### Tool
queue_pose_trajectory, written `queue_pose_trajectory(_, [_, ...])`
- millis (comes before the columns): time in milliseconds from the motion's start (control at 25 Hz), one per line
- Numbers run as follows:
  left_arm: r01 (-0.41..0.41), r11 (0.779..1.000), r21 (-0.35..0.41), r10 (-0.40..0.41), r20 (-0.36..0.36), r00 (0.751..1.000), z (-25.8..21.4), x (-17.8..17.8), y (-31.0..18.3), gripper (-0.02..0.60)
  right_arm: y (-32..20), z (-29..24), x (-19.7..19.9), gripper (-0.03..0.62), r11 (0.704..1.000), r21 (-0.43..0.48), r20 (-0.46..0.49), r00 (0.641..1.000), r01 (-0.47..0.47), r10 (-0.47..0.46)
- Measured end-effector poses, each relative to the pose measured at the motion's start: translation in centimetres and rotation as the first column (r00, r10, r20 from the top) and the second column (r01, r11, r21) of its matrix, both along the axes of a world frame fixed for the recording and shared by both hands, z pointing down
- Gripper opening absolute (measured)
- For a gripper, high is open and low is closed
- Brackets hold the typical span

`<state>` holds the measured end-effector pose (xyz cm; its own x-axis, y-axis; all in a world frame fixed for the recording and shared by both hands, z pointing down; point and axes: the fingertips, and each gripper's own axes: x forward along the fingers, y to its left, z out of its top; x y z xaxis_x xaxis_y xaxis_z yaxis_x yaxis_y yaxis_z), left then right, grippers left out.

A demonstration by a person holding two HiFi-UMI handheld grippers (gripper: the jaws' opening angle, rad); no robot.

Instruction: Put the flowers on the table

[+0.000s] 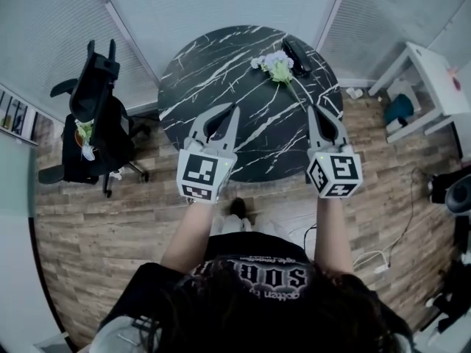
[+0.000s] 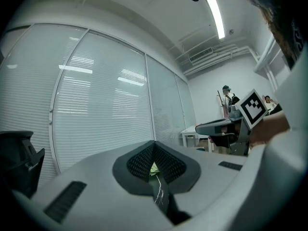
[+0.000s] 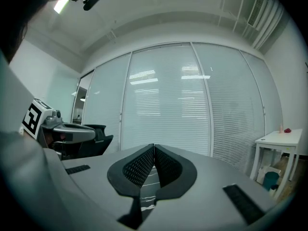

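Flowers [image 1: 278,66]: one small bunch, pale white-lilac blooms, green leaves, a thin green stem. Lying flat on the table [image 1: 213,72], on its far half, right of centre. Blooms lie toward the far edge; the stem trails back toward the near right. Table: round, black marble-look top, white veining.

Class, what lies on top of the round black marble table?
A bunch of white flowers with green stems and a long black object beside it lie on the round black marble table. The left tool and right tool cover part of its near side.
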<state>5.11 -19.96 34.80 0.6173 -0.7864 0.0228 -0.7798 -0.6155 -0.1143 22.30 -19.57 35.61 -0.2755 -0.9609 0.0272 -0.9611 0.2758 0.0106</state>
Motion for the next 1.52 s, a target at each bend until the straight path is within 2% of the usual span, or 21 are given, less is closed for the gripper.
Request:
queue_pose_trajectory(840, [0.028, 0.999, 0.033, -0.028, 0.012, 1.0, -0.8, -0.2, 6.0, 0.003, 6.0, -1.0, -0.4, 0.031, 0.999, 0.041, 0.003, 1.0, 0.028, -0.028])
queue_pose_trajectory(1520, [0.035, 0.999, 0.036, -0.035, 0.006, 0.999, -0.8, 0.1, 7.1, 0.003, 7.7, -1.3, -0.3, 0.029, 0.998, 0.055, -0.01, 1.0, 0.018, -0.018])
